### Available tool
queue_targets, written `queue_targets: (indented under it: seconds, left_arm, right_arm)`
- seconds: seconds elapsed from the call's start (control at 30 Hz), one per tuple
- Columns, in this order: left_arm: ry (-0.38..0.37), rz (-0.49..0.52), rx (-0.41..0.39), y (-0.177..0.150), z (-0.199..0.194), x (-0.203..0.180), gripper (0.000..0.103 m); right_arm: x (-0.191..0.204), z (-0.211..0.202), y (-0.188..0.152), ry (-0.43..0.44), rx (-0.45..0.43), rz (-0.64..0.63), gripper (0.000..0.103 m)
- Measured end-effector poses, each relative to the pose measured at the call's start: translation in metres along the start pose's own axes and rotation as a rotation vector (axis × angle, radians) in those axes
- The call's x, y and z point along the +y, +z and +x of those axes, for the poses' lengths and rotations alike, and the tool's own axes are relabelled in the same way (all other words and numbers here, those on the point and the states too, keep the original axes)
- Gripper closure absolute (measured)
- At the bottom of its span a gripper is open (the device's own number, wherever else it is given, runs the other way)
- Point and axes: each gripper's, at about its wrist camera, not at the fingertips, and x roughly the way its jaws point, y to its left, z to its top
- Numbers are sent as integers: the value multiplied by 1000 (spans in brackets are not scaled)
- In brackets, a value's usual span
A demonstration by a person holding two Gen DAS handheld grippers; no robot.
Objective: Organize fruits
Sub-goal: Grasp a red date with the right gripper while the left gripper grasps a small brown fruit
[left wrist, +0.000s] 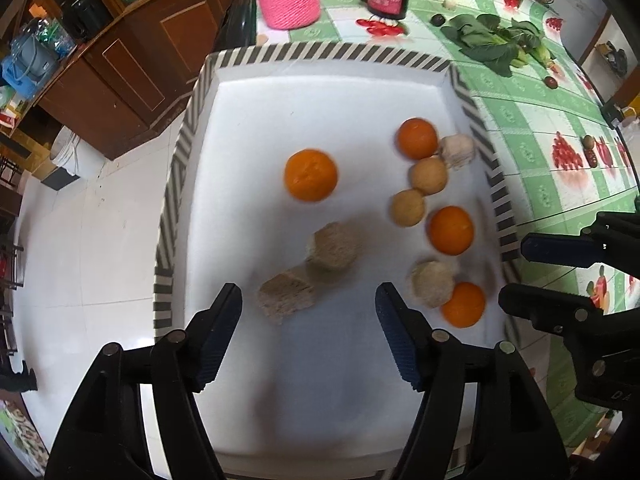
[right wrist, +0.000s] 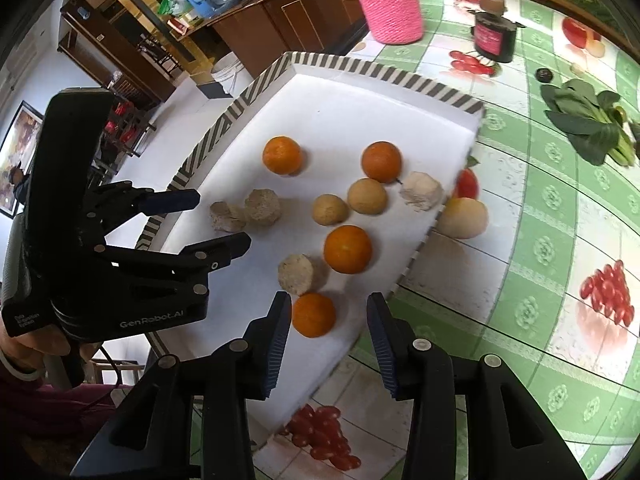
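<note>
The fruit you are sorting lies on the white rectangular tray with the grey-and-white striped rim (left wrist: 188,128): four round oranges, two smooth tan round fruits (left wrist: 429,175) touching each other near the right rim, and four rough beige chunky pieces. One orange (left wrist: 311,175) sits alone mid-tray, another (left wrist: 417,138) at the far end of the right-hand cluster, a third (left wrist: 451,230) further down that cluster, and the nearest orange (right wrist: 314,315) rests just beside a beige piece (right wrist: 297,280) at the tray's near right corner. Your right tongs (right wrist: 328,344) are spread wide and empty, with that nearest orange lying just beyond the fingertips, closer to the left one. Your left tongs (left wrist: 309,336) are likewise released and hold nothing; two beige pieces (left wrist: 286,295) touching one another lie just ahead, between the fingers' lines. By the look of it you are at a pick step, with grouping barely begun since the kinds are still mixed. The next move likely calls for sliding the right tongs forward until the orange sits centred, then clenching gently so it does not roll into the beige piece. Beyond the tray, the green-checked, fruit-printed tabletop (right wrist: 560,208) carries leafy greens (right wrist: 588,128), a pink knitted cylinder (right wrist: 394,8) and a dark jar with a pink label (right wrist: 493,40).
</note>
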Motion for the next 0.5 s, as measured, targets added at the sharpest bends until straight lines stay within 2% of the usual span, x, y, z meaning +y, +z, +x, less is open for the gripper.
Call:
queue_targets:
  seconds: [0.23,0.5]
  left_arm:
    - [-20,31,-16,11,-6,-25,34]
    - [-63,85,-13,23,-9,-65,34]
  right_arm:
    - [-21,-18,-16,-37,-13,35,55]
    - [-56,-29,-32,-90,1,93,52]
